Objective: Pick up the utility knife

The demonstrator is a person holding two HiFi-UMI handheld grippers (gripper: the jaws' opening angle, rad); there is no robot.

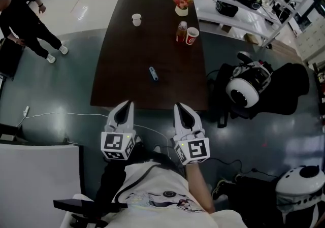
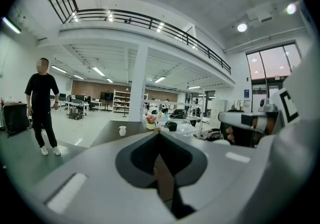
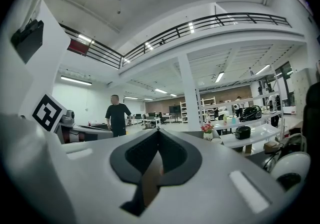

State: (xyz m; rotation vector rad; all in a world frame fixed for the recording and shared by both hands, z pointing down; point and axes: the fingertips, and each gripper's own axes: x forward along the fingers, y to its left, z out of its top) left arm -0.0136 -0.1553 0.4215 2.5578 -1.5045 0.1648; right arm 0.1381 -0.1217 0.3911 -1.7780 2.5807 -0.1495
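Twin handheld tools, the left gripper (image 1: 124,105) and right gripper (image 1: 182,106), hang side by side at the near edge of the dark table (image 1: 117,85). Both have their jaws pressed together and hold nothing, likely poised for a reach. The blue utility knife (image 1: 153,73) lies untouched mid-table, well beyond them. A white cup (image 1: 136,19), bottle (image 1: 181,31) and red cup (image 1: 192,35) stand farther off.

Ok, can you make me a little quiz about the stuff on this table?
1. True or false: the left tool holds the utility knife.
2. Which cup stands nearer the bottle: A, the red cup, or B, the white cup?
3. Fill in: the jaws of the right tool are ____.
Key: 1 false, the knife lies on the table; 2 A; 3 shut.
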